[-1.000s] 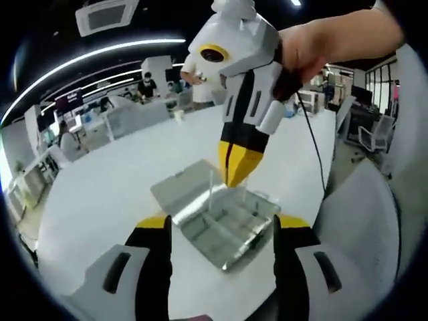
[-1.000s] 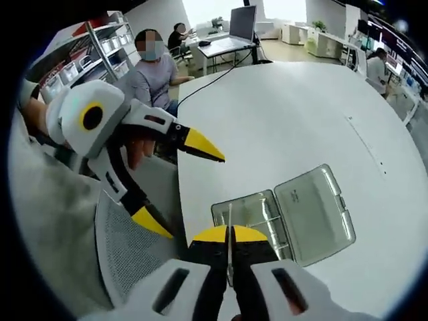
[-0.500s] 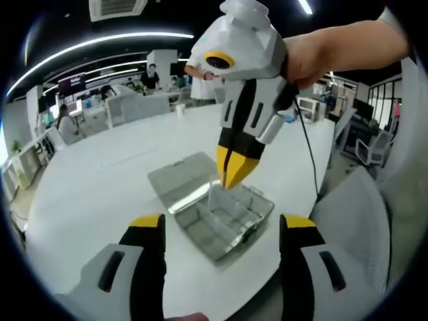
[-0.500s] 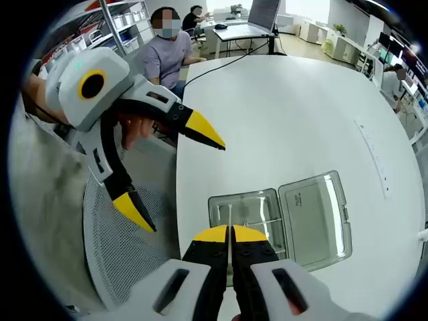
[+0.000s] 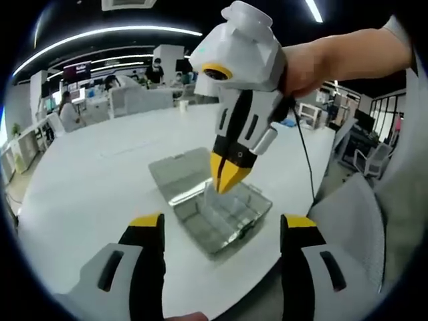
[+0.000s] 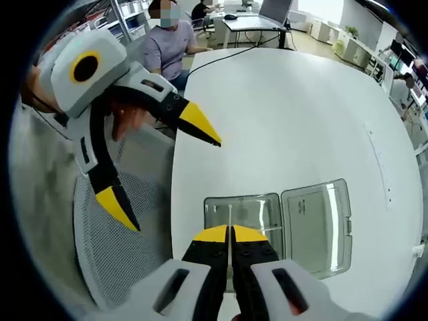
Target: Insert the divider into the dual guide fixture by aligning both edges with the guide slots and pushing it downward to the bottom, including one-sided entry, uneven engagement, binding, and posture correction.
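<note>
A clear plastic box, the guide fixture (image 5: pixel 235 235), lies on the white table (image 5: pixel 87 174) with its lid (image 5: pixel 179 175) folded open. My right gripper (image 5: pixel 226 182) comes down from above, shut on the thin clear divider (image 5: pixel 210 197), which hangs upright over the box's middle. Whether its lower edge sits in the slots cannot be told. In the right gripper view the divider (image 6: pixel 229 215) shows edge-on above my shut jaws (image 6: pixel 229 234), over the fixture (image 6: pixel 208 204). My left gripper (image 5: pixel 222 227) is open with nothing in it, short of the box; it also appears as the left gripper (image 6: pixel 159 167) off the table edge.
A grey mesh chair (image 6: pixel 120 257) stands by the table's near edge, below the left gripper. A seated person (image 6: pixel 167 47) and desks with a laptop (image 6: pixel 273 10) are beyond the table. Another chair (image 5: pixel 348 214) is at the right. A cable (image 5: pixel 309 167) trails from the right gripper.
My right gripper has carried the divider down and closer over the box's middle. Both cameras have shifted a little; the left gripper stays open.
</note>
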The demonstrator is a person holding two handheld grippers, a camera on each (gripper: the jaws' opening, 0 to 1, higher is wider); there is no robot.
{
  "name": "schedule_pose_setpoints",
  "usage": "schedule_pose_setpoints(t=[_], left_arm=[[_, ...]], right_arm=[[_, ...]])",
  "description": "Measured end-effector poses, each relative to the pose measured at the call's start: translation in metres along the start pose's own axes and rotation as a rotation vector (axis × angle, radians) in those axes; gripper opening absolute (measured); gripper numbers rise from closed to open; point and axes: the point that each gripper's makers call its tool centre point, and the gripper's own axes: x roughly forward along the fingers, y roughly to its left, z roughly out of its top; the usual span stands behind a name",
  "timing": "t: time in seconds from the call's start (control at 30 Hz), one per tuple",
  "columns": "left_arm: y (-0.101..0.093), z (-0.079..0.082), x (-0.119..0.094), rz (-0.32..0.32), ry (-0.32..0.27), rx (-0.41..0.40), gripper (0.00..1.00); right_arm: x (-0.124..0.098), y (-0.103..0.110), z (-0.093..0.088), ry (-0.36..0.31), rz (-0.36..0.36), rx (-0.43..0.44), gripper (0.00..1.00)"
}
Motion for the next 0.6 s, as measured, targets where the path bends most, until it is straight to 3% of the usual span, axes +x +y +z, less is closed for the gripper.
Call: schedule_pose_setpoints(t=[0.6], left_arm=[[0.001,-0.006,-0.001,-0.006,0.012,-0.036,0.68]], right_arm=[[0.023,-0.007,-0.002,0.062,0.016,-0.082,0.0]])
